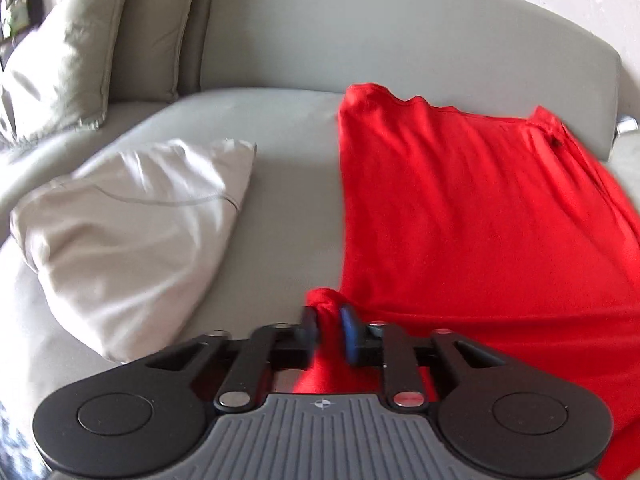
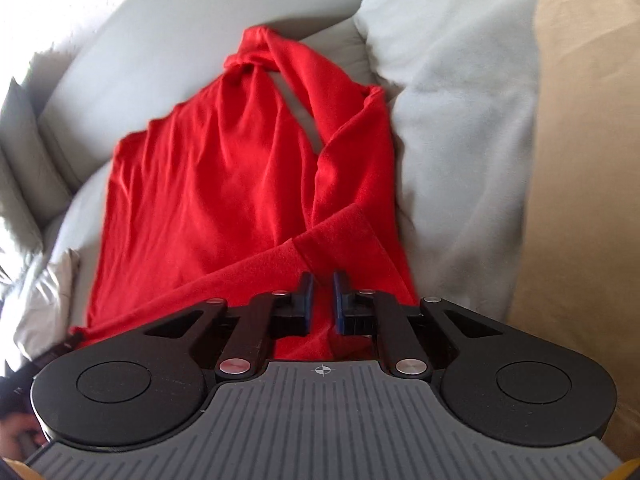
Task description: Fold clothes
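Observation:
A red shirt (image 1: 472, 208) lies spread on a grey sofa seat (image 1: 288, 184), reaching to the backrest. My left gripper (image 1: 328, 312) is shut on a bunched near corner of the red shirt. In the right wrist view the same red shirt (image 2: 208, 184) runs away from me, with a sleeve folded across it. My right gripper (image 2: 322, 280) has its jaws narrowly apart with the red shirt's near edge pinched between them.
A folded white garment (image 1: 132, 232) lies on the seat left of the shirt. A grey cushion (image 1: 68, 52) leans at the back left. A light grey blanket (image 2: 452, 112) and a tan cover (image 2: 584, 160) lie right of the shirt.

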### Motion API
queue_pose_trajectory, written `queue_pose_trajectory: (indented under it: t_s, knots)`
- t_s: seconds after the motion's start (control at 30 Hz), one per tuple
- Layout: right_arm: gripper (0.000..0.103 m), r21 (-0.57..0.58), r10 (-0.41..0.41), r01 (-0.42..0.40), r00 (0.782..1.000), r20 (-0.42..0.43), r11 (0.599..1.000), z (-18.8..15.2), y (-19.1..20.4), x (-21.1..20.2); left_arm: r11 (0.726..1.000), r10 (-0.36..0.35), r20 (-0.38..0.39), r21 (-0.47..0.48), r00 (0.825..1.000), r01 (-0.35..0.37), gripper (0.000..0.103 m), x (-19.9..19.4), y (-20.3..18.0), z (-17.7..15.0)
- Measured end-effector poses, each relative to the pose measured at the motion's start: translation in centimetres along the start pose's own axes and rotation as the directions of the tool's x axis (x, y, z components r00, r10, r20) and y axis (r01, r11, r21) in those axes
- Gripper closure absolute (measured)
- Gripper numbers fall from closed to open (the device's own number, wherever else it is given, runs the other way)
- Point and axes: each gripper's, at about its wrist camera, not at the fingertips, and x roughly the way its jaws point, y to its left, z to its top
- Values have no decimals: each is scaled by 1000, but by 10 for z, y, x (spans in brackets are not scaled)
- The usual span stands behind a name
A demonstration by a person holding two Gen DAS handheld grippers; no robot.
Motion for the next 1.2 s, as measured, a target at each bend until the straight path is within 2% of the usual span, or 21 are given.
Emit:
queue_pose_trajectory:
  t_s: [0.03,0.07,0.1,0.2,0.3,0.37,0.43,0.47,0.5,0.53,0.57,0.67,0.7,0.73,0.83,0.97,1.07,1.2]
  knots:
    - [78,3,19,-19,1000,9,1000,-1,0,-8,1000,21,28,-3,999,-21,56,-14,2,-1]
    - [76,-2,44,-43,999,20,999,-2,1,-16,999,42,57,-7,997,-42,57,-29,4,-2]
    - [74,-13,68,-68,997,26,998,-3,3,-23,999,33,81,-3,996,-33,58,-41,4,-4]
    - [71,-40,144,-143,989,21,989,-8,9,-34,996,-85,122,44,989,80,70,-68,-5,-15]
    - [71,-38,205,-205,979,12,978,-12,17,-22,974,-206,75,114,976,197,80,-69,-29,-28]
    - [71,-26,204,-204,979,3,979,-9,17,-22,969,-213,41,134,976,206,82,-62,-42,-35]
    - [72,-11,191,-191,982,-6,982,-4,15,-24,967,-203,-37,152,978,206,81,-52,-50,-42]
    - [77,-4,184,-184,983,-11,983,-2,14,-25,965,-195,-83,161,977,207,80,-46,-54,-46]
    - [87,3,178,-178,984,-16,984,0,13,-26,964,-187,-111,169,976,204,78,-41,-56,-50]
    - [89,11,171,-171,985,-21,985,3,12,-27,964,-181,-111,175,977,198,74,-38,-56,-50]
    - [89,18,165,-164,986,-26,986,5,11,-28,965,-176,-111,179,978,194,74,-38,-57,-47]
    - [74,39,145,-144,989,-42,989,12,9,-31,973,-168,-103,139,980,181,75,-50,-56,-29]
    - [63,46,139,-137,989,-47,990,14,8,-32,974,-181,-81,126,980,191,71,-56,-56,-22]
    - [49,45,117,-116,993,-32,992,24,7,-35,973,-196,-56,110,979,202,58,-62,-57,-15]
    - [35,22,15,-16,999,41,1000,71,7,-44,974,-220,8,61,976,219,35,-76,-66,11]
    - [35,-6,-94,94,996,7,996,129,4,-12,969,-246,54,43,968,244,33,-83,-87,34]
    - [35,-3,-99,100,995,26,995,151,-2,24,959,-281,65,68,958,276,32,-80,-97,36]
    - [35,-43,-107,109,993,43,993,163,4,72,947,-316,49,67,947,313,33,-70,-95,29]
